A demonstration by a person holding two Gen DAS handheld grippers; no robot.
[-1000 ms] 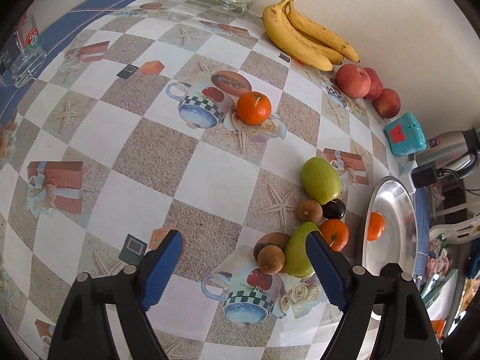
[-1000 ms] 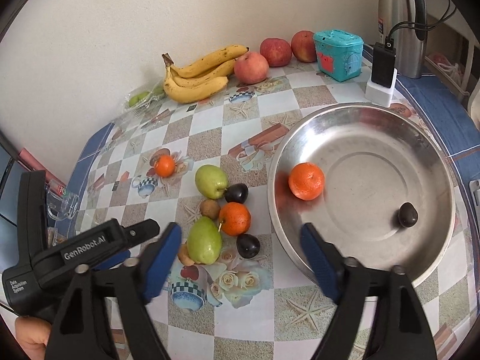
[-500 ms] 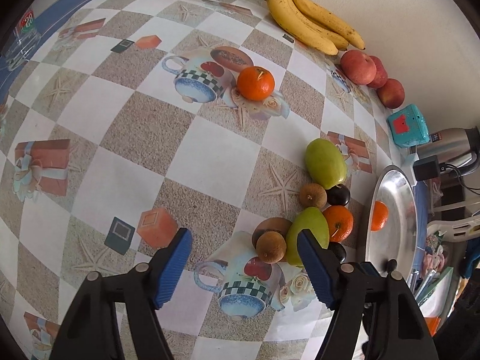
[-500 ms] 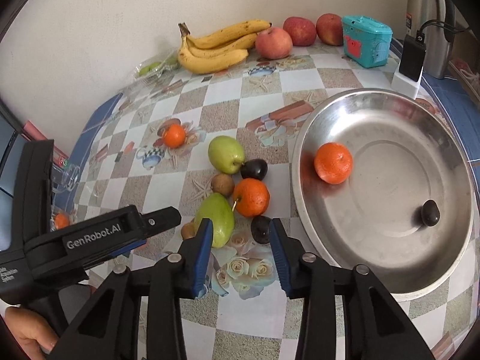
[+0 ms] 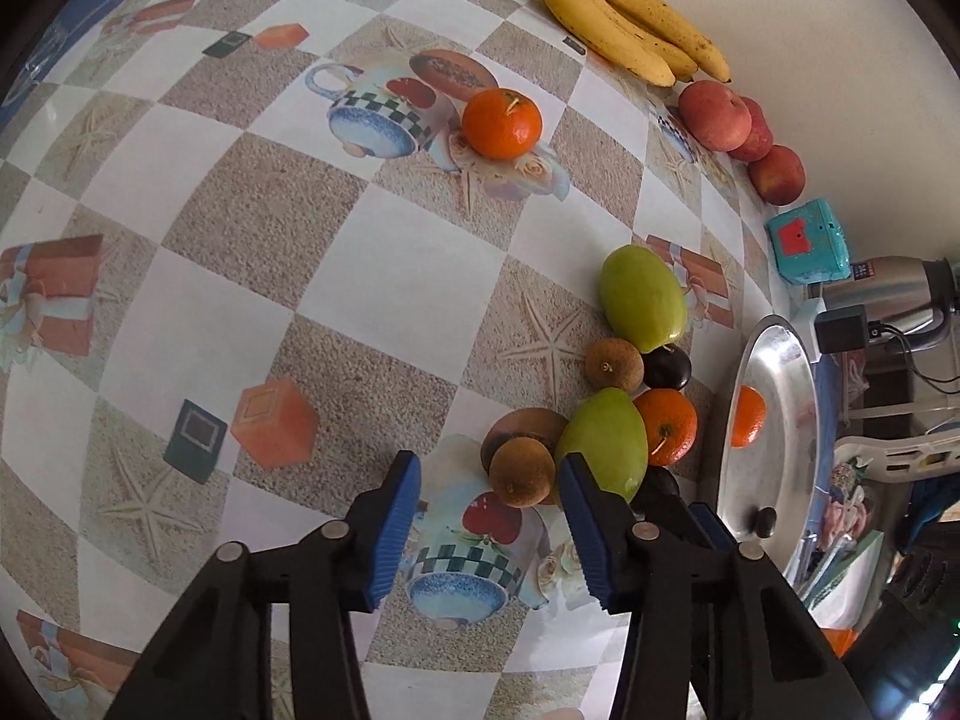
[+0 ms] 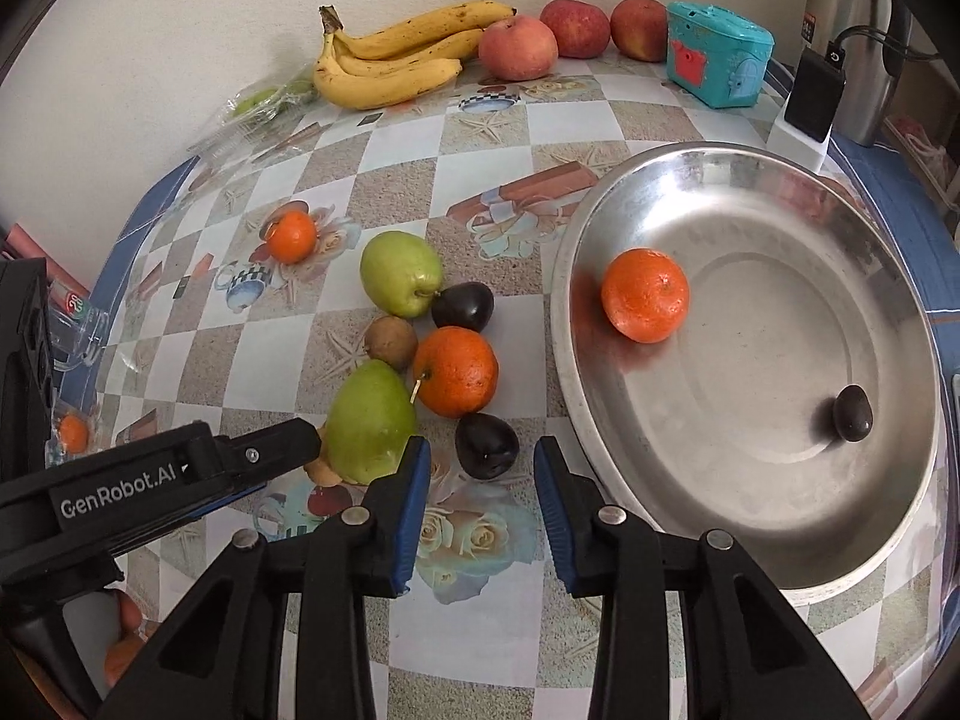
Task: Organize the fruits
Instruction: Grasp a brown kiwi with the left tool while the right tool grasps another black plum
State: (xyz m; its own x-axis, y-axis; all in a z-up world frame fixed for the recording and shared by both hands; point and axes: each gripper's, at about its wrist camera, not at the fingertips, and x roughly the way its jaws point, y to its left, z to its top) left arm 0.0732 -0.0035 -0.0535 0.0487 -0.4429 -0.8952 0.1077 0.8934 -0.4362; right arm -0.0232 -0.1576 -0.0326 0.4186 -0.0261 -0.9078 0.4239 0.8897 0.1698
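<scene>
A cluster of fruit lies on the patterned tablecloth: two green mangoes, an orange, brown kiwis and dark plums. My left gripper is open, its fingers on either side of the near brown kiwi, just short of it. My right gripper is open, jaws narrowed, with the near dark plum just ahead between the fingertips. A steel bowl at the right holds an orange and a dark plum. Another orange lies apart, farther back.
Bananas and three red apples line the back wall. A teal toy box, a charger and a steel kettle stand at the back right. A plastic bag lies at the back left.
Both grippers have moved forward and down to the fruit cluster. The right gripper's jaws narrowed from wide open; the left gripper's jaws also narrowed around the kiwi.
</scene>
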